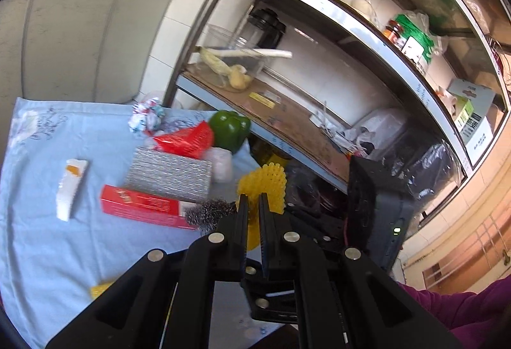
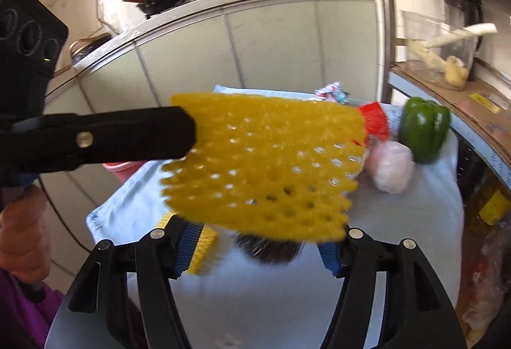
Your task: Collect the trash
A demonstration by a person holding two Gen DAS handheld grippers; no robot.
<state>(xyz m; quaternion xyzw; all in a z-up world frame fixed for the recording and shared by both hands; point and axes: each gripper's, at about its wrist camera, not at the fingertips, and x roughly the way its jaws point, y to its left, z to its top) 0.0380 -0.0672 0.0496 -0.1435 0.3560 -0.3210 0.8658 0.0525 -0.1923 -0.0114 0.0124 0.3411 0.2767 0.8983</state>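
- I am clamping the yellow foam net [image 2: 255,163] by 1 edge in my left gripper [image 1: 253,205], carrying it just ahead of my right gripper [image 2: 255,246], whose jaws are gaping wide, holding nothing.
- That thin edge grip is risking the net slipping back onto the table [image 2: 399,221] beneath it.

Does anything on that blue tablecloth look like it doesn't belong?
Yes: a fresh green pepper sits among litter, next to a crumpled wrapper and a torn red packet. It looks like food, not trash.
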